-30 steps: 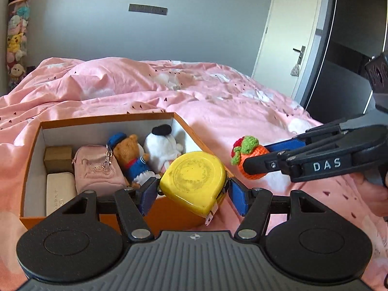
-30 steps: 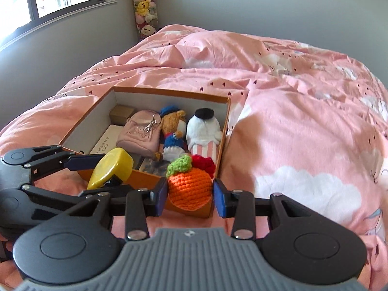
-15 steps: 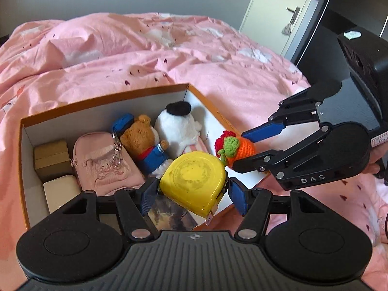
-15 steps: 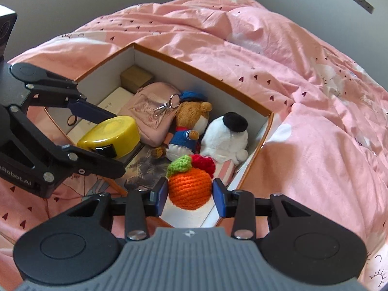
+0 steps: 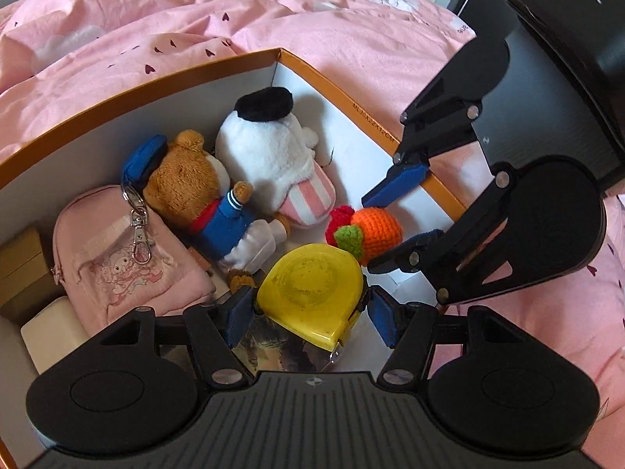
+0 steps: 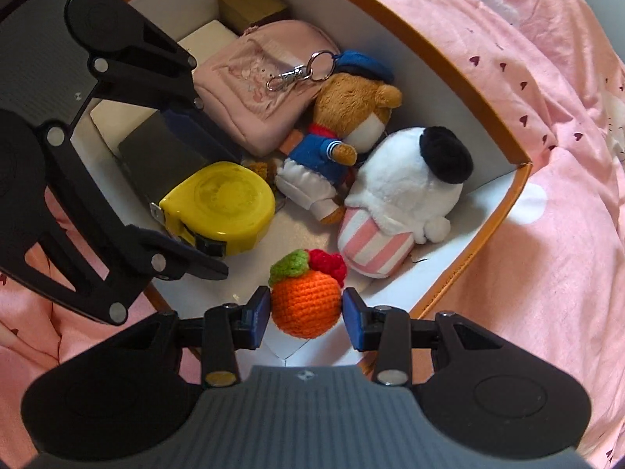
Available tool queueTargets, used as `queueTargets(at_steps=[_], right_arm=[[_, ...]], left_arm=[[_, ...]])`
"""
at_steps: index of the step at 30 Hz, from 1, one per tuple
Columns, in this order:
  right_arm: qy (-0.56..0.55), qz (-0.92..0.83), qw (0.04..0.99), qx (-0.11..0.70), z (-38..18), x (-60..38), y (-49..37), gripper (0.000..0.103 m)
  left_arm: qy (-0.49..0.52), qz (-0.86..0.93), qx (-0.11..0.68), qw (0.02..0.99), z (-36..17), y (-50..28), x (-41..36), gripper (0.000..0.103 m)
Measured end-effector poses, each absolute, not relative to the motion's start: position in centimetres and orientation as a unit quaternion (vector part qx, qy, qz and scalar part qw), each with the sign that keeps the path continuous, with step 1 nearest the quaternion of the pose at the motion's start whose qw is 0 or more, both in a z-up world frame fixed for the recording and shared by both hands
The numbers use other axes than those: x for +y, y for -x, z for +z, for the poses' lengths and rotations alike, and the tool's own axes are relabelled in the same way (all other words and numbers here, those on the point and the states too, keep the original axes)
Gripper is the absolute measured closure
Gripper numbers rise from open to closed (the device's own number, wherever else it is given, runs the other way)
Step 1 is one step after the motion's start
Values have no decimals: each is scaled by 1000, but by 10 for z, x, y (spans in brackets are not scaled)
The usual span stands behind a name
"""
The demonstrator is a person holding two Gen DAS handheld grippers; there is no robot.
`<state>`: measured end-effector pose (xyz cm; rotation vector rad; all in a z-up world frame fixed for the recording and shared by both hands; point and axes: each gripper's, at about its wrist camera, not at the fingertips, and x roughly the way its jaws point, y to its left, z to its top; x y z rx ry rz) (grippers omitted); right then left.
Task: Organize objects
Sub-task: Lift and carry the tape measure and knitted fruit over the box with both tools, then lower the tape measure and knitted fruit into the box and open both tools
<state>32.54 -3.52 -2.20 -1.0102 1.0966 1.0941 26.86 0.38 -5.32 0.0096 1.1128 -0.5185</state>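
I'm gripping the yellow tape measure [image 5: 312,297] in my left gripper [image 5: 310,318], blue pads pressed against both its sides, and I'm holding it over the near end of the orange box [image 5: 375,117]. My right gripper [image 6: 306,310] is pinching the crocheted orange [image 6: 304,303], with its green leaf and red tuft on top, over the box's near corner, just beside the tape measure. Inside the box, the brown teddy bear in a blue sailor suit [image 5: 203,199] is lying against the white plush with the black cap [image 5: 273,148], whose pink striped bottom is pointing toward me. Left of the bear, the pink pouch [image 5: 125,258] is lying with a metal keyring clip [image 5: 136,222] resting on it. Past the pouch, a small tan box [image 6: 250,6] is sitting in the far corner, with a cream case [image 5: 54,328] next to it. Pink bedding [image 6: 547,195] is spreading all around the box.
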Motion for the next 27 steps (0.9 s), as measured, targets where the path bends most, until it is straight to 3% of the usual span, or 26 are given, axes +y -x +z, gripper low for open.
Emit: queueTargets(at_steps=[16, 27], right_arm=[[441, 482, 600, 462, -11, -43, -336, 59], [428, 477, 617, 457, -6, -47, -336, 58]], left_arm=[[22, -284, 610, 739, -80, -297, -4, 30], [21, -277, 609, 743, -75, -277, 0, 24]])
